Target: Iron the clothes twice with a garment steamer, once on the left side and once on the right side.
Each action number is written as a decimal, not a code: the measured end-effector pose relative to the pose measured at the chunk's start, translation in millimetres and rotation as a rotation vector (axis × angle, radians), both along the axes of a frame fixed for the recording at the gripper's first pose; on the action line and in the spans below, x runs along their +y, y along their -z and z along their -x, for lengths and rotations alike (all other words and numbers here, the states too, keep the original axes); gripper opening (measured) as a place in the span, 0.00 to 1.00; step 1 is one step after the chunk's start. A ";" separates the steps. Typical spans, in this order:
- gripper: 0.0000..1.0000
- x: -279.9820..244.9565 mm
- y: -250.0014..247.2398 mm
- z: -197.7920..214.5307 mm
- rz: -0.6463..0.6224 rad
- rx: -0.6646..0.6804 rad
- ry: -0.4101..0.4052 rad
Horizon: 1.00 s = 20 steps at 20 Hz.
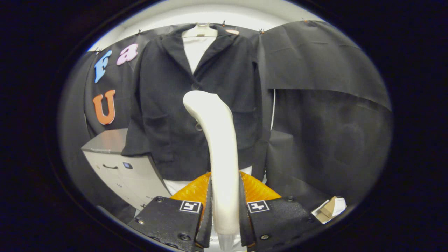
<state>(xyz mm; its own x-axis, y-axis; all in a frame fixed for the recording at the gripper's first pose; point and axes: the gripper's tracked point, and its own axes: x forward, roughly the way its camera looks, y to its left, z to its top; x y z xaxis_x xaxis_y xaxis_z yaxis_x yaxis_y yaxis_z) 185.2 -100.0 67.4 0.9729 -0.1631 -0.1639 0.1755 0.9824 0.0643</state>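
Hand-held gripper (225,213): clamped on the white handle, both fingers pressing its sides, lower centre of the frame.
Garment steamer (217,140): upright between the fingers, head tipped toward the jacket, centre of the frame.
Black jacket (168,105): hanging on a hanger, upper centre, beyond the steamer.
Handling: steamer likely rigid, smooth, somewhat slippery; best held mid-handle. Jacket soft, prone to swaying.

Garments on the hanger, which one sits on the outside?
The black jacket, whose lapels open over the white garment beneath. The claw is shut on the white steamer before it.
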 end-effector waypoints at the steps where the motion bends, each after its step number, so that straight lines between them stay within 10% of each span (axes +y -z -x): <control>1: 0.35 -8.4 -13.0 -1.8 -0.001 -0.020 0.011; 20: 0.35 -56.3 -185.3 -96.3 0.073 -0.200 0.088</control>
